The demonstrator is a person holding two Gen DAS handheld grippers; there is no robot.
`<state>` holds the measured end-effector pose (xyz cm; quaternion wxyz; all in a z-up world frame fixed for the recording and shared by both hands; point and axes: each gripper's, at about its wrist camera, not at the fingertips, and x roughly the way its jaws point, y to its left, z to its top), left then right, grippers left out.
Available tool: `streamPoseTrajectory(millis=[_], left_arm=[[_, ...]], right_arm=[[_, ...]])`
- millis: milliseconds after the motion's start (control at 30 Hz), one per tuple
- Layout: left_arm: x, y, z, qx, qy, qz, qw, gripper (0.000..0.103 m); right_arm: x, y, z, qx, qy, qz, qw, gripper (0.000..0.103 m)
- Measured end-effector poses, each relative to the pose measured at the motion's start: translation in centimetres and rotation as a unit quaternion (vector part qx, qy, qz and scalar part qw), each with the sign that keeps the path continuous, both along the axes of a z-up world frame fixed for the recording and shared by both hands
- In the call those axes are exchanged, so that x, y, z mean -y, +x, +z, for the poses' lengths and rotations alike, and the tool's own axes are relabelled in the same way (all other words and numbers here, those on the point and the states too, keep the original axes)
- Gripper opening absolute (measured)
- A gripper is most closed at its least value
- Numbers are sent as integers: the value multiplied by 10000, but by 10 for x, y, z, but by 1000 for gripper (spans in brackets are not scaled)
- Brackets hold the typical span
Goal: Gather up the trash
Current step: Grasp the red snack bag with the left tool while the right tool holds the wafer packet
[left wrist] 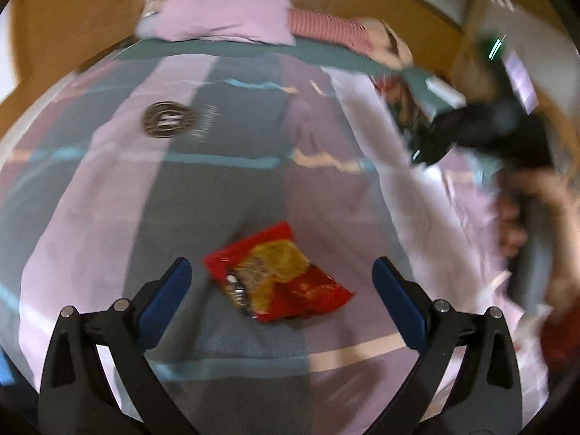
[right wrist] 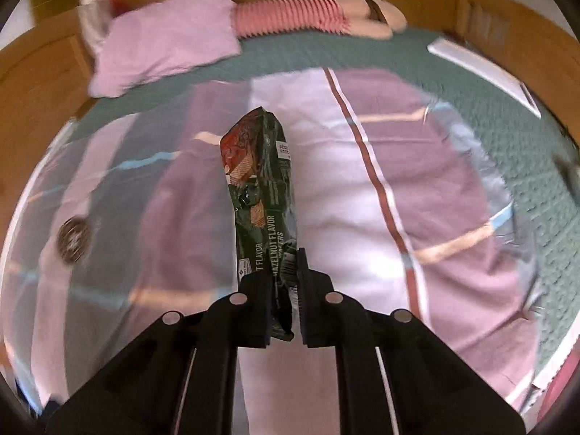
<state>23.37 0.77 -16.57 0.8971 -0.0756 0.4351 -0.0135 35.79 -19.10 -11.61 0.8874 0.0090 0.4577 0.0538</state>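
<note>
A crumpled red and yellow snack wrapper (left wrist: 277,275) lies on the striped bedspread (left wrist: 108,199). My left gripper (left wrist: 282,282) is open, its blue pads on either side of the wrapper and just above it. My right gripper (right wrist: 284,282) is shut on a dark green hazelnut wafer wrapper (right wrist: 262,195) and holds it up above the bed. The right gripper also shows blurred in the left wrist view (left wrist: 431,148) at the right, with the wafer wrapper (left wrist: 406,105). A round dark foil wrapper (left wrist: 167,120) lies further up the bed, and shows in the right wrist view (right wrist: 72,241).
A pink pillow (left wrist: 224,11) and a red striped cushion (left wrist: 330,30) lie at the head of the bed. A wooden headboard (right wrist: 36,65) runs behind them. A white flat box (right wrist: 482,72) lies on the green blanket (right wrist: 362,50) at the right.
</note>
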Motion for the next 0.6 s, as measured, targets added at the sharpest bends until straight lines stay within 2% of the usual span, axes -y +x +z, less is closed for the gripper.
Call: streamPoseTrajectory(millis=[67, 133, 267, 300, 333, 433, 500, 600], left_arm=[[13, 9, -13, -211, 405, -211, 9987, 98], [17, 17, -24, -352, 595, -266, 9973, 88], [17, 16, -27, -317, 561, -373, 9972, 58], [17, 14, -27, -286, 579, -388, 9972, 55], [16, 11, -26, -216, 602, -389, 9972, 48], [8, 6, -23, -129, 549, -308, 9979, 41], [7, 2, -20, -96, 543, -224, 9982, 30], [-2, -3, -13, 30, 534, -49, 9986, 24]], right_arm=[[6, -23, 13, 96, 90, 130, 9998, 12], [16, -55, 28, 216, 204, 263, 9992, 12], [28, -108, 39, 274, 87, 437, 9986, 12], [32, -120, 38, 235, 50, 461, 9986, 12], [34, -129, 35, 196, 66, 469, 9987, 12], [43, -156, 27, 134, 155, 423, 9989, 12], [44, -171, 25, 161, 122, 359, 9992, 12], [45, -189, 29, 221, 242, 298, 9990, 12]])
